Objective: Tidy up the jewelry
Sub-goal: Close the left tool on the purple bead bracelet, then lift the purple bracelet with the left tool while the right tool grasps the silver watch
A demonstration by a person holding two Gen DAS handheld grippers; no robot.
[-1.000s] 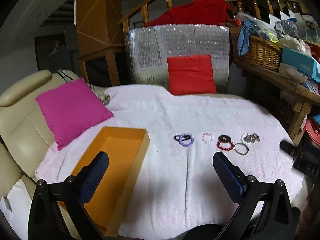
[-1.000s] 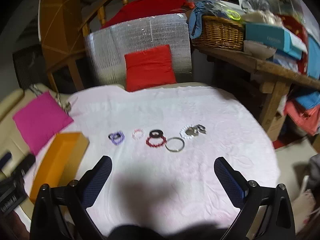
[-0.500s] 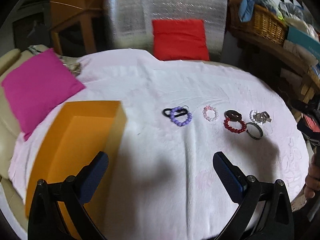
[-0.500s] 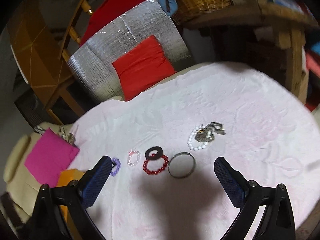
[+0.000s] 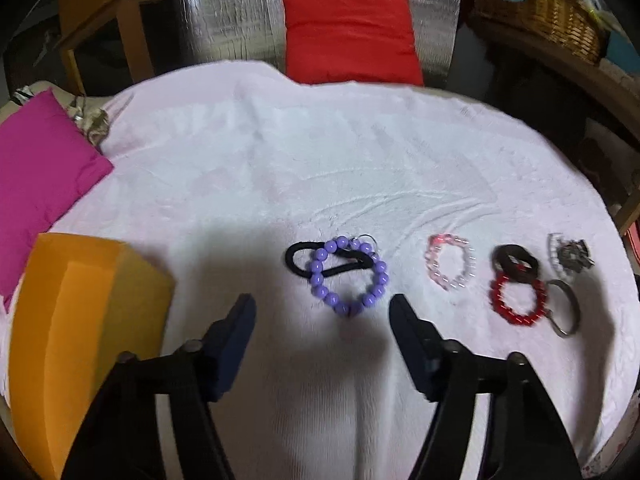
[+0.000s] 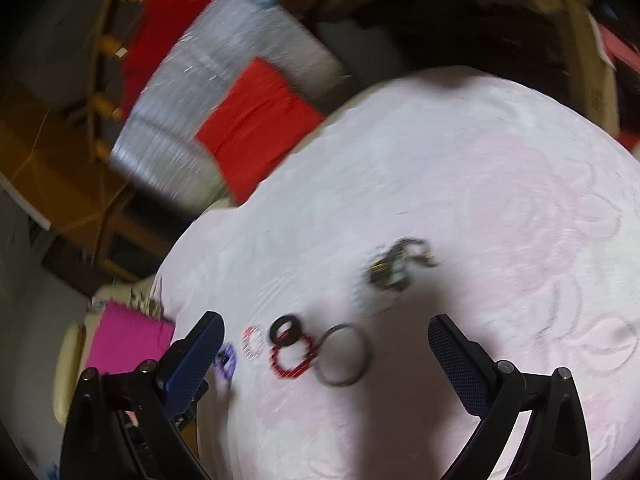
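A row of jewelry lies on the pale pink cloth [image 5: 320,168]. A purple bead bracelet [image 5: 376,280] overlaps a black hair tie [image 5: 296,258]; my open left gripper [image 5: 322,314] hangs just before them, empty. To the right lie a pink bracelet [image 5: 434,268], a dark ring [image 5: 516,260], a red bead bracelet [image 5: 500,304], a metal bangle [image 5: 570,308] and a white-and-metal piece [image 5: 572,258]. An orange box [image 5: 80,320] stands at the left. My open right gripper [image 6: 326,342] hovers over the red bracelet [image 6: 280,366] and bangle [image 6: 362,360], empty.
A magenta cushion [image 5: 36,184] lies left of the cloth, and a red cushion [image 5: 348,40] leans on a silver panel [image 5: 228,12] behind. A wicker basket [image 5: 552,12] sits on a wooden shelf at the back right. The right wrist view is blurred.
Both grippers have moved down and forward toward the jewelry. The left now hangs at the purple bracelet, its fingers closer together. The right has tilted and neared the red bracelet and bangle.
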